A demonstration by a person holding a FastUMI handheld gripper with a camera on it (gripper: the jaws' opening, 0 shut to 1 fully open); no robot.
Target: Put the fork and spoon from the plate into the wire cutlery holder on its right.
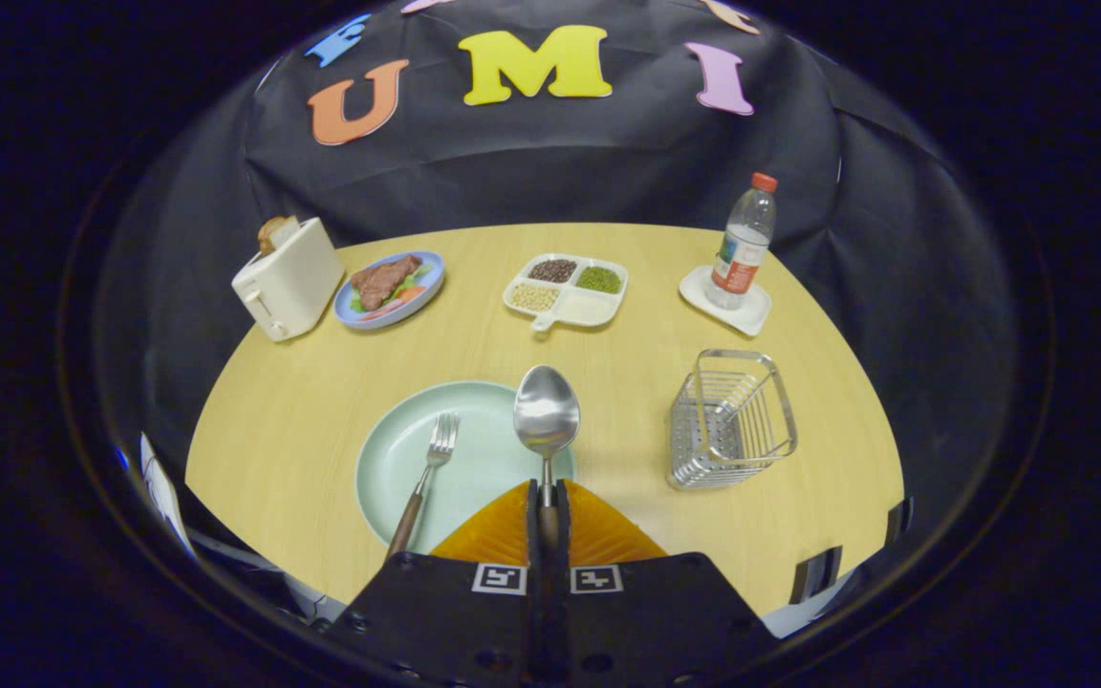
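One surface (321, 401), pale wood with a curved far edge, carries every item listed.

Hand-held gripper (548, 497): its fingers (533, 506) are drawn together on the handle of the spoon, both pressing it, with only the handle's width between them. It sits at 6 o'clock of the surface.

Plate (398, 449): round, pale green, just ahead of the fingers and slightly toward 9 o'clock of them.

Toaster (288, 279): cream, with bread standing in its slot, at 10 o'clock of the plate, near the far edge.

Wire cutlery holder (730, 420): metal, upright, open top, at 3 o'clock of the plate and clear of it. Nothing can be seen inside.

Blue plate (390, 290): holds meat and vegetables, just beside the toaster at its 3 o'clock.

Divided dish (565, 291): white, with dark, green and pale grains in three compartments, at 12 o'clock of the plate.

Water bottle (744, 244): clear, red cap, upright on a white coaster (746, 313), at 12 o'clock of the holder.

Spoon (547, 413): metal bowl pointing away at 12 o'clock from the fingers, over the plate's 3 o'clock rim; whether it touches the plate cannot be told.

Fork (424, 478): brown handle, tines toward 12 o'clock, lying on the plate, at 9 o'clock of the spoon and apart from it.
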